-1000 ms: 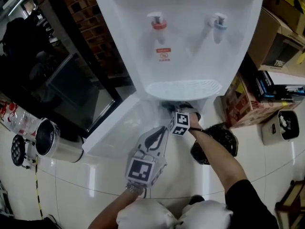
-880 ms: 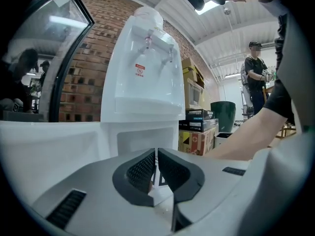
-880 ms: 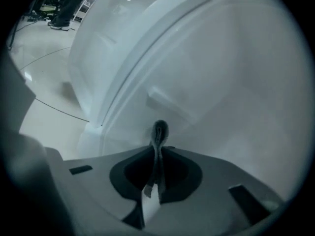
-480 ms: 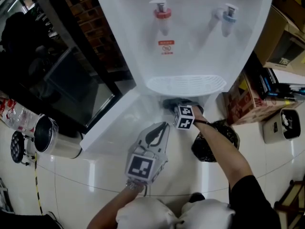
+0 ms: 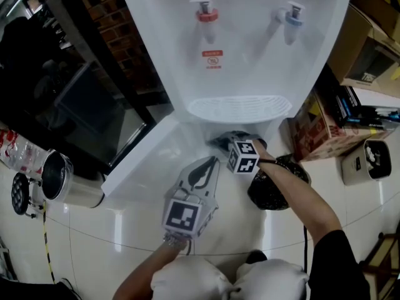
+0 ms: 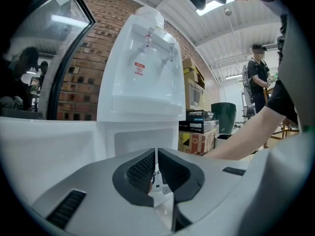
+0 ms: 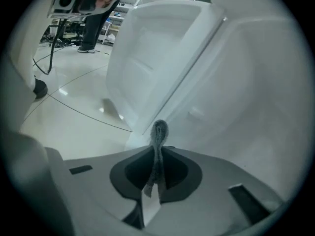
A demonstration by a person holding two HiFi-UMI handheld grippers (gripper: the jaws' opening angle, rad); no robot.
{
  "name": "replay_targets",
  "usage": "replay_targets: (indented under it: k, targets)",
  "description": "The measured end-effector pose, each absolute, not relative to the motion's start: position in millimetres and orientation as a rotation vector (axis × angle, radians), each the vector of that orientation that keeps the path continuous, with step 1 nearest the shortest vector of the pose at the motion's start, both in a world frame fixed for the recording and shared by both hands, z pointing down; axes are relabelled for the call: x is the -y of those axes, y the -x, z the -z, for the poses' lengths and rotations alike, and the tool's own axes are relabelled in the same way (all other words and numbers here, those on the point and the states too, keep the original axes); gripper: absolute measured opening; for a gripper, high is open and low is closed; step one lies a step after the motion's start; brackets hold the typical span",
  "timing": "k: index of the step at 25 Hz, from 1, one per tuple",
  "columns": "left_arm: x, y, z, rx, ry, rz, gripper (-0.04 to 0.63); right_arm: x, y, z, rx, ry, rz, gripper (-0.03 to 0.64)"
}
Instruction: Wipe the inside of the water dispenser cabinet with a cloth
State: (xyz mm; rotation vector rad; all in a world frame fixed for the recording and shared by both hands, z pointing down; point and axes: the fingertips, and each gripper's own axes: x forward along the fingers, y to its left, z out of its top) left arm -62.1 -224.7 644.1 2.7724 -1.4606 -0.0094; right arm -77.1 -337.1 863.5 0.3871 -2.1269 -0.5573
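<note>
Head camera looks down; all views share dispenser.

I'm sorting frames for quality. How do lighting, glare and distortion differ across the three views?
Head view: the water dispenser front is nearly washed out, the glossy floor carries bright reflections, and the left side is dark. Left gripper view: strong fisheye bend with black corners, and glare from the ceiling lamp. Right gripper view: dim, grey and low in contrast; only the cloth in the right gripper reads sharply.

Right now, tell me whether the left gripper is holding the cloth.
No: the fingers of the left gripper are shut with nothing between them; the cloth is pinched in the right gripper.
</note>
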Motion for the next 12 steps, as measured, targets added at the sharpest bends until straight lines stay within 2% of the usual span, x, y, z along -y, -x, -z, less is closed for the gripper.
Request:
replay_targets:
  k: [7, 12]
  targets:
    - [224, 67, -646, 1.479, -2.760, -0.006, 0.020, 398, 49, -888, 2.051, -0.564, 0.498, 0.021]
    - [225, 70, -646, 1.489, -2.754, -0.001, 0.020, 383, 54, -898, 2.033, -0.498, 0.458, 0.021]
